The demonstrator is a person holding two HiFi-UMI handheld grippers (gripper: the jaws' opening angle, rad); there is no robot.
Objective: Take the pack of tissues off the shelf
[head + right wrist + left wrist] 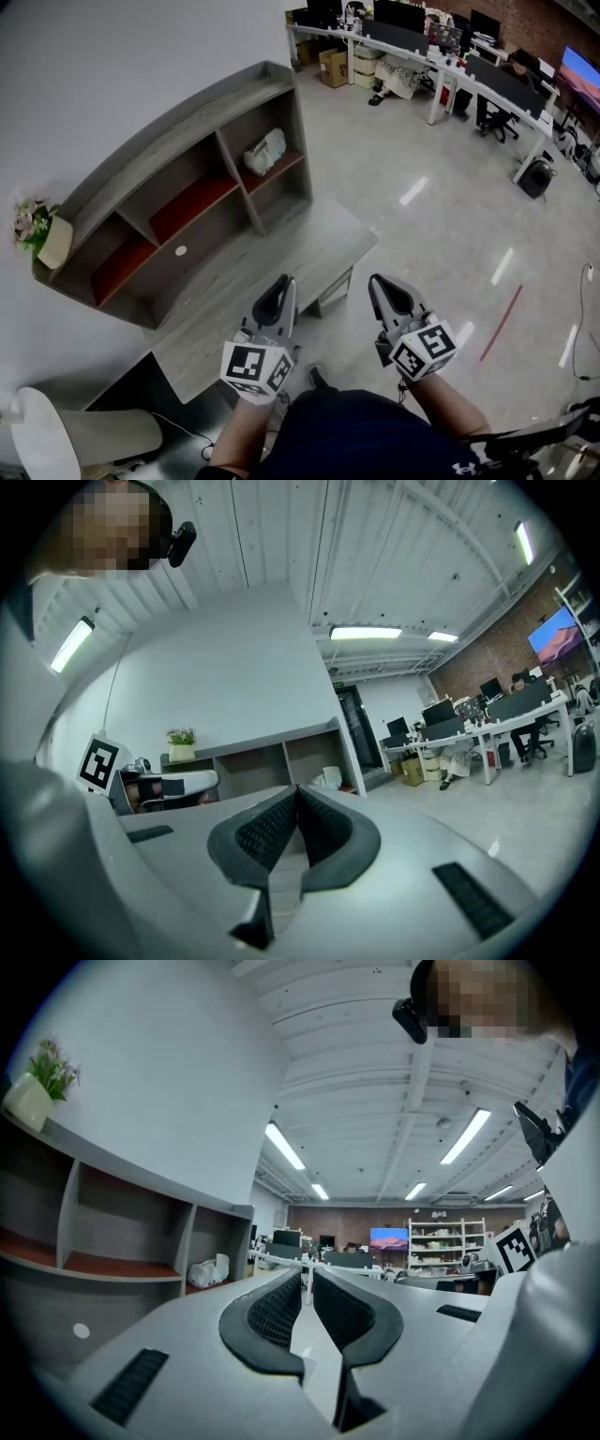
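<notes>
The pack of tissues (265, 150) is a white, crumpled plastic pack lying on the red board in the right upper compartment of the grey shelf unit (192, 141). It also shows as the pack of tissues (203, 1272) in the left gripper view and, small and far off, as the pack (329, 778) in the right gripper view. My left gripper (284, 282) and right gripper (378, 281) hover side by side over the near end of the grey table (291, 248), well short of the shelf. Both point level and hold nothing. The left gripper (307, 1275) shows only a thin slit between its pads. The right gripper (298, 789) has its tips touching.
A small white disc (181, 250) lies on the lower shelf board. A potted plant (39, 232) stands on the shelf top at the left. A white chair (56, 436) is at the lower left. Office desks (450, 70), a cardboard box (333, 67) and shiny floor lie to the right.
</notes>
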